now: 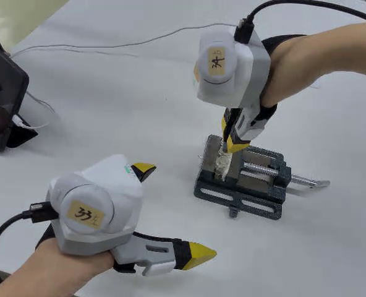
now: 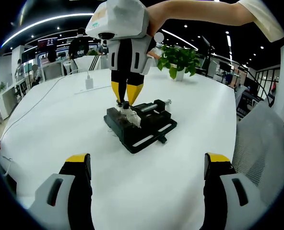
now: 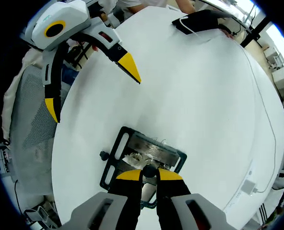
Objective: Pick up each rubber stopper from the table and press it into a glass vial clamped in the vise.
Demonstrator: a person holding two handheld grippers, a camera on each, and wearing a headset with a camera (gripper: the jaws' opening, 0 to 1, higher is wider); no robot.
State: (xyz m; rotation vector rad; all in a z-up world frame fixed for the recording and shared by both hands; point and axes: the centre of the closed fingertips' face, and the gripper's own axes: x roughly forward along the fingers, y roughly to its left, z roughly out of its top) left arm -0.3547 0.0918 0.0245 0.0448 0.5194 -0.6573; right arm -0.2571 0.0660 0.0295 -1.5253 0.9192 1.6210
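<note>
My right tool (image 1: 227, 147) points straight down over the black vise (image 1: 257, 185), which sits on the right side of the white surface (image 1: 109, 111). Its jaws are drawn close and pinch a dark rubber stopper (image 3: 150, 171) at the mouth of the glass vial (image 1: 222, 166) clamped between the vise's plates. My left tool (image 1: 174, 210) hangs above the near left of the surface, well apart from the vise, with its jaws spread wide.

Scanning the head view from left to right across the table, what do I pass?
Dark device at the left edge → left claw, open → vise → vise handle pointing right.
</note>
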